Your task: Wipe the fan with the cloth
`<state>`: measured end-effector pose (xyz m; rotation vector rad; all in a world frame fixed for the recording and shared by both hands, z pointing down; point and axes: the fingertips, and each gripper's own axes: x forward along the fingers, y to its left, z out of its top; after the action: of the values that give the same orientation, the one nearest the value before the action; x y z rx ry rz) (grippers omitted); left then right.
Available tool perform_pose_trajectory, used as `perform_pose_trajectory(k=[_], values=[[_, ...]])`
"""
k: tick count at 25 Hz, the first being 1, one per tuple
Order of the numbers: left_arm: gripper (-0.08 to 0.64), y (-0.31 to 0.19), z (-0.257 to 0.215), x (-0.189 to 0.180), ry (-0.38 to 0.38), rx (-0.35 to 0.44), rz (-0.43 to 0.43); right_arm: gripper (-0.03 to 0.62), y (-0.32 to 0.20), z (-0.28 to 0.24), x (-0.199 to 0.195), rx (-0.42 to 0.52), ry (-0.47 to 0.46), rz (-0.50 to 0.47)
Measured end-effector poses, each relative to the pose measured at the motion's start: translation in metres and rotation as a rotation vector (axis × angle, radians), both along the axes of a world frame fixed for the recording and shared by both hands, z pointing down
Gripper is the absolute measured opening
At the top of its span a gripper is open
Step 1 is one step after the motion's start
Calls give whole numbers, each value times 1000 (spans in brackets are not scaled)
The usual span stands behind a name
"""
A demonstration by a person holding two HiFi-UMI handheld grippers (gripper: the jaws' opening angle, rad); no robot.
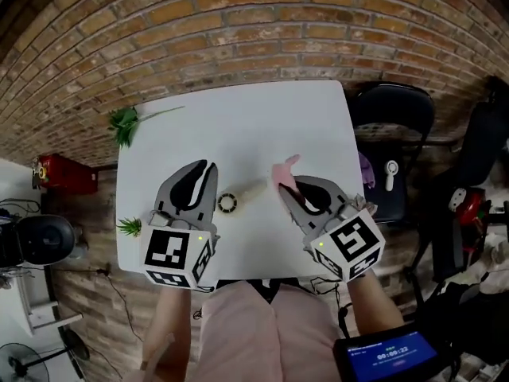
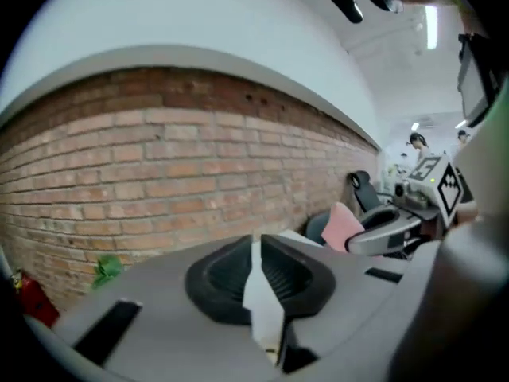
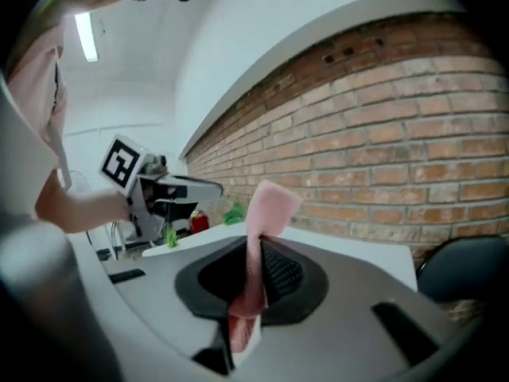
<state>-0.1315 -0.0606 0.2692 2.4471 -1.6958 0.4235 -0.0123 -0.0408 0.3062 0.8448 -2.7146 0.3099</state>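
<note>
A small hand fan (image 1: 228,203) with a round dark head and a cream handle lies on the white table (image 1: 238,118), between my two grippers. My right gripper (image 1: 288,188) is shut on a pink cloth (image 1: 283,172), which sticks up past its fingertips just right of the fan. In the right gripper view the cloth (image 3: 270,205) runs pinched through the jaws of the right gripper (image 3: 256,241). My left gripper (image 1: 203,169) hovers left of the fan. In its own view the left gripper (image 2: 253,241) shows a narrow slit between the pads with nothing in it.
A green sprig (image 1: 123,123) lies at the table's far left corner, and a tiny potted plant (image 1: 129,227) stands at its near left edge. Right of the table is a black chair (image 1: 394,106) with a white hand-held device (image 1: 390,173). A brick wall (image 1: 238,22) runs behind.
</note>
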Motion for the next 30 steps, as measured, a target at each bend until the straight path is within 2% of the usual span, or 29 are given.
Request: perform_pose_trajectory(k=[1,4,6,8,14,30], values=[[18,-2,-21,-3,21,72,-49,34,-9,-20,-1,44,-21,30],[14,1,-70,-1,32,225,-102,34,-21,-72,-2,145,-64,114],[12,5,-93,3,3,287,-112,35,-24,-96,-1,204,-60,161],[12,8,-110,6,8,327,-132,35,-27,-112,0,247,-52,200],[12,13,-128,13,41,366,-149,34,-26,-126,0,282,-73,244],[12,17,-127,32,65,366,-118,28,-20,-129,9,314,-83,286]])
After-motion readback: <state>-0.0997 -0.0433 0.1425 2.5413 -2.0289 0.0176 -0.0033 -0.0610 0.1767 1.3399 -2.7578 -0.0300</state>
